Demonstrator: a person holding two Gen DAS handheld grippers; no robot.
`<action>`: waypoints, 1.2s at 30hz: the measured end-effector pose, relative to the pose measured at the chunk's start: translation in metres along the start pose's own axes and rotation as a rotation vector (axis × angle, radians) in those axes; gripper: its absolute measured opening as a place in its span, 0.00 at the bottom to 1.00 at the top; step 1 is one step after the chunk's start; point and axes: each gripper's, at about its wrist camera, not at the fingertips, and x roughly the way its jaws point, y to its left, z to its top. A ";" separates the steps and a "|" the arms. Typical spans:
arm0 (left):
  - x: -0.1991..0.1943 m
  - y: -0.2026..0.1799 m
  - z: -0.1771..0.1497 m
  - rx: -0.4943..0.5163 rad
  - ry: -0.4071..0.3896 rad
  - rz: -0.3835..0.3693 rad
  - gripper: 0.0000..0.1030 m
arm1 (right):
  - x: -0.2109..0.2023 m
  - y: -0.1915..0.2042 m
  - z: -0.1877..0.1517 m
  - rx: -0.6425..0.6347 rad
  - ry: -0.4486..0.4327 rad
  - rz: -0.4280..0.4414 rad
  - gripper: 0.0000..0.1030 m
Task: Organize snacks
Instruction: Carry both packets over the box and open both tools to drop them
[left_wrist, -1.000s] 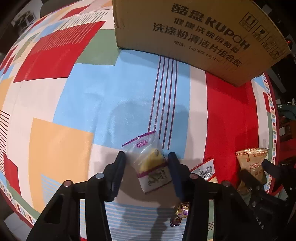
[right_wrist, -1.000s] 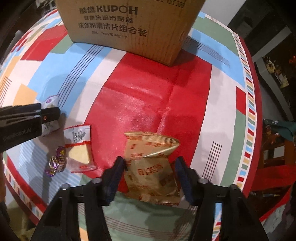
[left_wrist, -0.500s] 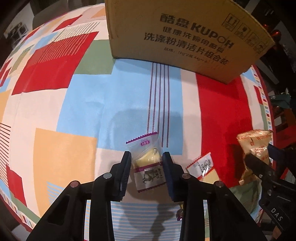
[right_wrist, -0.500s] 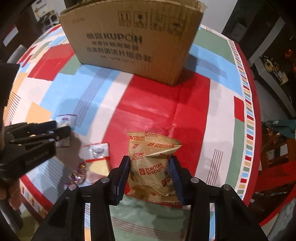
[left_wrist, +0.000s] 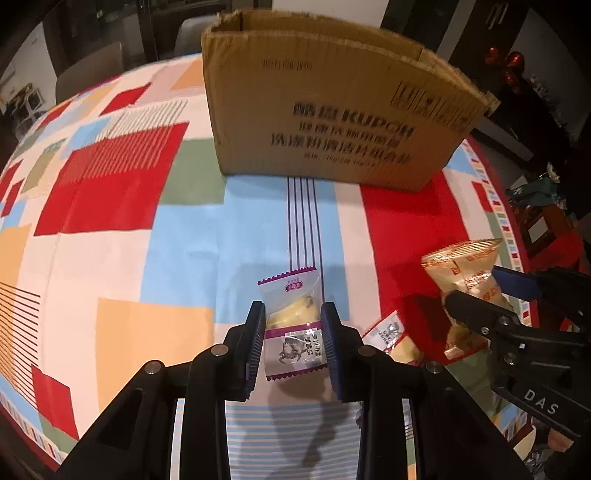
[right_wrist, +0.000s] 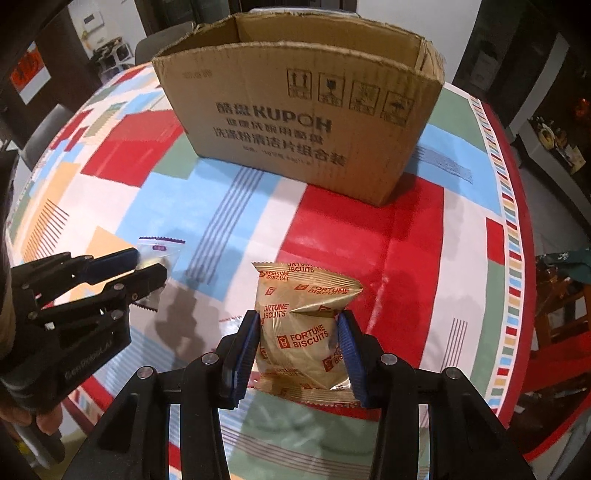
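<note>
A: What has the left gripper (left_wrist: 293, 343) got?

B: A small clear packet (left_wrist: 293, 325) with purple zigzag ends, a purple label at the top and a purple band across the middle. A pale yellow piece shows through the film, and the lower half carries a grey drawing and dark print. Both blue pads press its 2 long edges, so the jaws are clamped on it. In the right wrist view the same packet (right_wrist: 159, 254) sits raised off the tablecloth (right_wrist: 369, 229), its shadow lying below it.

A: And the right gripper (right_wrist: 299, 347)?

B: Closed on a gold biscuit bag (right_wrist: 303, 325), printed all over with red "FORTUNE BISCUITS". The bag stands upright between the pads, puffy and creased where they squeeze it, its top seal crimped. From the left wrist view the bag (left_wrist: 467, 273) is also off the cloth, over the red patch.

A: Anything left on the table?

B: 1 packet with a red zigzag edge (left_wrist: 391, 332) lies flat on the cloth, between the 2 grippers.

A: Where's the box?

B: The cardboard box (right_wrist: 295, 110) stands open-topped at the far side of the table, well apart from both snacks, with "KUPOH" and Chinese text on its near wall.
</note>
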 end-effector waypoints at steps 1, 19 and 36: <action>-0.003 -0.001 0.002 0.003 -0.011 -0.003 0.30 | -0.003 0.000 0.001 0.005 -0.009 0.005 0.43; -0.068 -0.010 0.044 0.075 -0.209 -0.006 0.30 | -0.056 -0.003 0.035 0.069 -0.200 0.038 0.43; -0.100 -0.011 0.102 0.111 -0.329 -0.026 0.30 | -0.094 -0.014 0.086 0.102 -0.343 0.054 0.43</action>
